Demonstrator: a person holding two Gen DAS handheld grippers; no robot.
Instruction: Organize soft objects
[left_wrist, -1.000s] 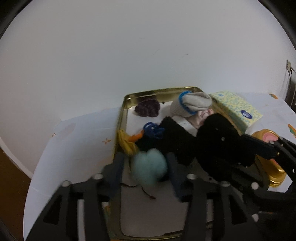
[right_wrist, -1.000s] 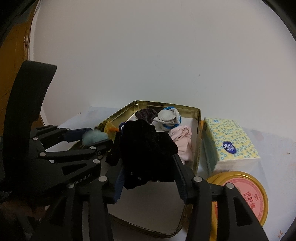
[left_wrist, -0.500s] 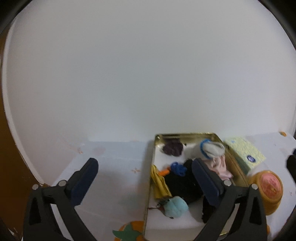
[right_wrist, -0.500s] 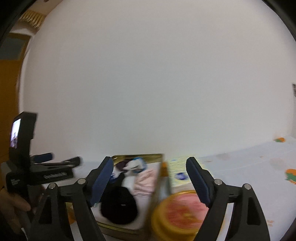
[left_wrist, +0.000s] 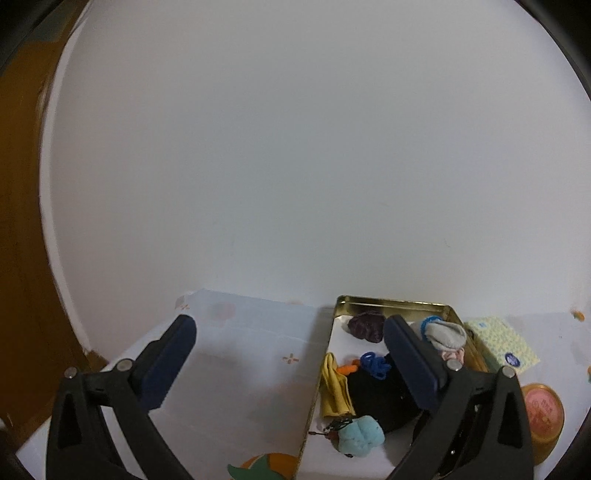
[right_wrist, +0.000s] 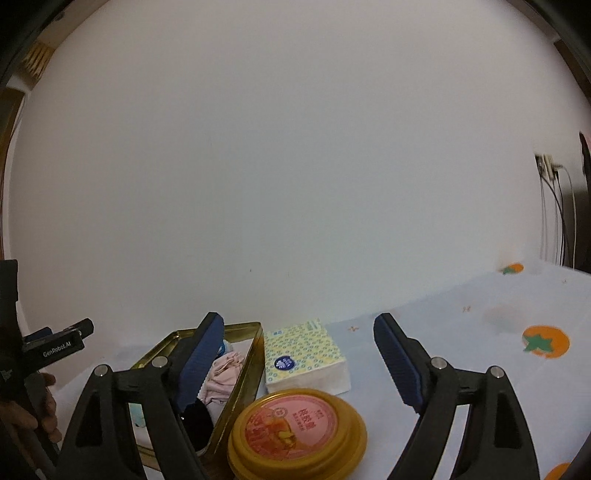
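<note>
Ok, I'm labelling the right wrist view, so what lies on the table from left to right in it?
Gold tin holding the soft things → yellow-patterned tissue pack → orange fruit print on the tablecloth. The round gold-rimmed lid overlaps tin and pack, so it is left out.

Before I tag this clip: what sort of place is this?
Probably a home room: a table under a persimmon-print cloth against a white wall, with a tissue pack, a gold tin of socks and soft bits.
</note>
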